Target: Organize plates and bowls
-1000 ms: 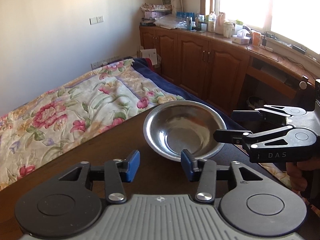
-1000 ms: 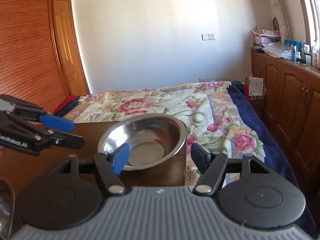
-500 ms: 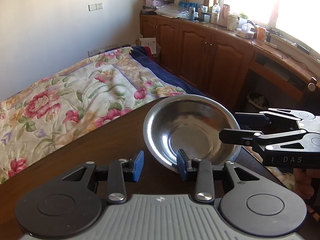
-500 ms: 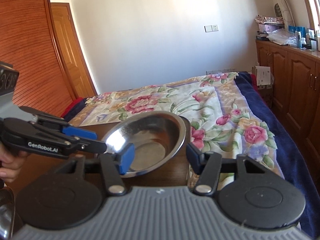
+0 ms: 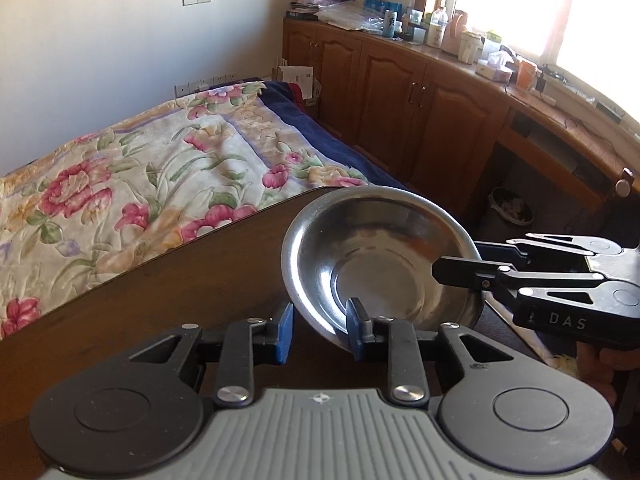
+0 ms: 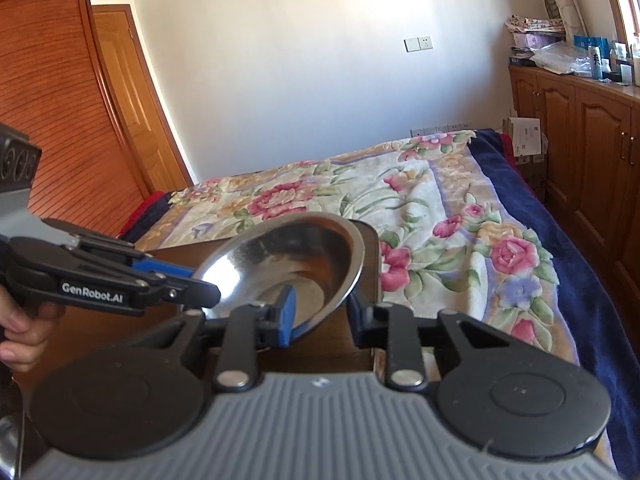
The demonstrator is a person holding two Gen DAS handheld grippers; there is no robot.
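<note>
A steel bowl sits at the far corner of the dark wooden worktop, and it looks a little tilted, with its right side raised. Both tools meet at this bowl. The left tool comes at the near rim: its right finger is inside the bowl and its left finger is outside, and the jaws have just been closing with the rim between them. Whether the two blue pads already press on the rim, I cannot tell, because a gap shows beside the left finger. The right tool takes the opposite side of the bowl: its blue left finger lies inside against the wall and its dark right finger is outside under the rim, and these jaws have also just been closing, so that they now pinch the rim. In the right wrist view a hand holds the handle of the left tool. Beyond the worktop is a bed with a flowered blanket, and wooden cabinets stand along the window wall.
</note>
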